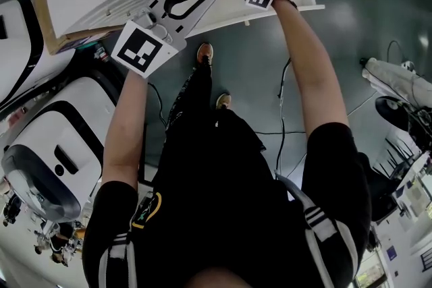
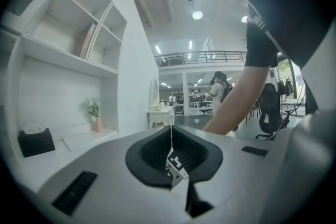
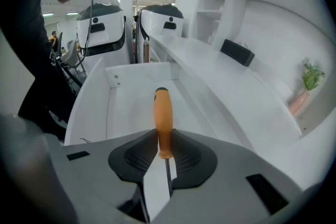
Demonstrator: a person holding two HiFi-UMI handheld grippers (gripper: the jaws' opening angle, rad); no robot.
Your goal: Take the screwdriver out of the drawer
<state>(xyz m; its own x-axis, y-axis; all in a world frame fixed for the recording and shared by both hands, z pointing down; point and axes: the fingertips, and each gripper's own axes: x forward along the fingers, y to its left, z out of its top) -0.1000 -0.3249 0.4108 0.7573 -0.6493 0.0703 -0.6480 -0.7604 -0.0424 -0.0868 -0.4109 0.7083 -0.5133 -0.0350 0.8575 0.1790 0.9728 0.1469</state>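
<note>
Right gripper (image 3: 163, 147) clamped on screwdriver (image 3: 163, 113): orange handle gripped at shaft end, held over open white drawer (image 3: 94, 107). Left gripper (image 2: 172, 152) shown with jaws together, nothing between. White desktop (image 3: 210, 76) seen beside drawer. Black tissue box (image 3: 237, 52) and pink vase with plant (image 3: 304, 94) set on it. White shelves (image 2: 79, 34) mounted above, dark glossy floor (image 1: 256, 64) below.

Screwdriver (image 3: 163, 118) of smooth orange plastic and bare metal; drawer (image 3: 126, 99) smooth white
</note>
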